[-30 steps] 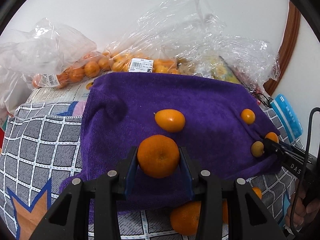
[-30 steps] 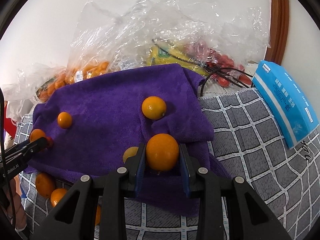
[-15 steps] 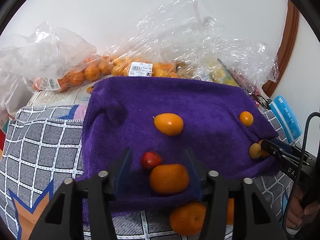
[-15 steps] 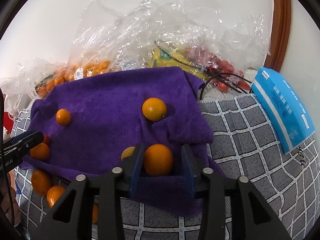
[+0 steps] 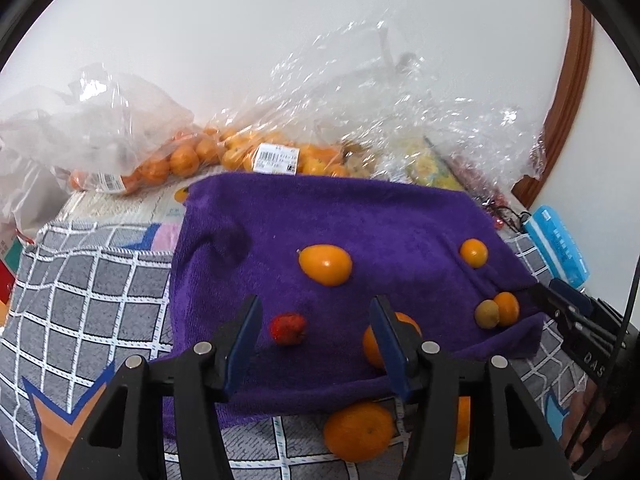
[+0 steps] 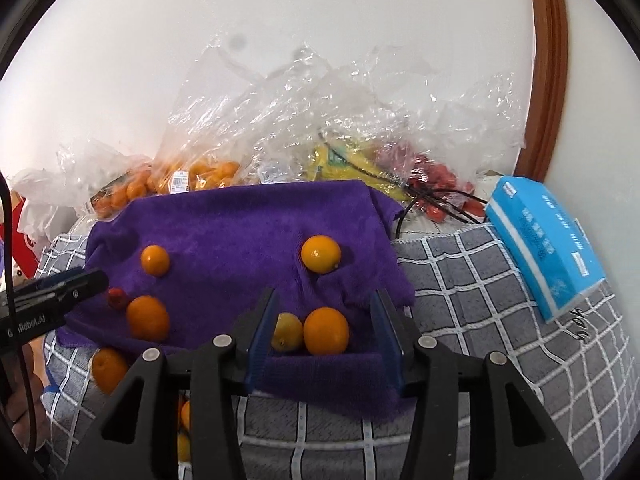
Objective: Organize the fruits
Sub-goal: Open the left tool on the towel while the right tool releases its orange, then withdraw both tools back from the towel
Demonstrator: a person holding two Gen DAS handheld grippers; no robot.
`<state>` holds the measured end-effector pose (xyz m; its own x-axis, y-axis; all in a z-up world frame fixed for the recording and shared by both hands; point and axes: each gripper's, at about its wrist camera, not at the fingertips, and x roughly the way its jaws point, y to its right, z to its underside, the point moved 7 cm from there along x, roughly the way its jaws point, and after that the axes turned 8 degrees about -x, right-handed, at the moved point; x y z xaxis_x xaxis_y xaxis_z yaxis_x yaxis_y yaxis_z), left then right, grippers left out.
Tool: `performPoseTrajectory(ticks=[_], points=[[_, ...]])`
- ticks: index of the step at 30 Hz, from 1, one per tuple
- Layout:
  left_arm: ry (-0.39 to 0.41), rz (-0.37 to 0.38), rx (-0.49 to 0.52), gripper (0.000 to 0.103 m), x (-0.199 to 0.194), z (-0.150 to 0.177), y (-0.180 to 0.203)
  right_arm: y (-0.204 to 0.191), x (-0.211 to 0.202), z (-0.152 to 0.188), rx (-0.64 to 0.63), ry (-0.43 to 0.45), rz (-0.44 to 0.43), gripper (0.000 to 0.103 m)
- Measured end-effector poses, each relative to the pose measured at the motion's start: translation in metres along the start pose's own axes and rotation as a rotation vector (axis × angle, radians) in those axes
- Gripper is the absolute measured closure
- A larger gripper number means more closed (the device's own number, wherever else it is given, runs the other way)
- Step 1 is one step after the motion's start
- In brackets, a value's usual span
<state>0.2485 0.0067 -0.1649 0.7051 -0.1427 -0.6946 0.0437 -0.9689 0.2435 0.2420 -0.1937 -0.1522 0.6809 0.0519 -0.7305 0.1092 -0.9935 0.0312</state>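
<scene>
Fruits [image 6: 321,254] on towel [image 6: 240,224], bags [image 6: 320,120] behind.

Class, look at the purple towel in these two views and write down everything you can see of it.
The purple towel is a deep violet, fluffy terry-like cloth, spread over a grey checked blanket. It is rumpled, with folds near its right edge and its front edge draping down. Several orange citrus fruits and one small red fruit rest on it. Clear plastic bags of fruit lie behind its far edge.
</scene>
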Motion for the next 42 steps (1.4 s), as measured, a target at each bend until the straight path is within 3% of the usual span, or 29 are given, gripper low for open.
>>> performPoseTrajectory(ticks=[6, 10, 19, 30, 32, 42], points=[[0.03, -0.021, 0.047, 0.049, -0.024, -0.006, 0.01, -0.012, -0.036, 0.005, -0.017, 0.011, 0.029, 0.056], [0.032, -0.017, 0.08, 0.049, -0.043, -0.002, 0.015, -0.021, -0.062, 0.009, -0.009, 0.02, -0.002, 0.056], [-0.028, -0.04, 0.112, 0.049, -0.059, 0.032, 0.003, -0.037, -0.086, 0.023, 0.009, 0.028, -0.043, 0.056], [-0.069, -0.095, 0.115, 0.049, -0.046, 0.064, -0.026, -0.059, -0.052, 0.051, 0.034, -0.046, -0.087, 0.055], [-0.068, -0.109, 0.115, 0.049, -0.044, 0.066, -0.032, -0.062, -0.045, 0.054, 0.04, -0.061, -0.092, 0.051], [-0.091, -0.083, 0.043, 0.049, -0.039, 0.067, -0.046, -0.067, -0.016, 0.063, 0.03, -0.107, -0.082, 0.05]])
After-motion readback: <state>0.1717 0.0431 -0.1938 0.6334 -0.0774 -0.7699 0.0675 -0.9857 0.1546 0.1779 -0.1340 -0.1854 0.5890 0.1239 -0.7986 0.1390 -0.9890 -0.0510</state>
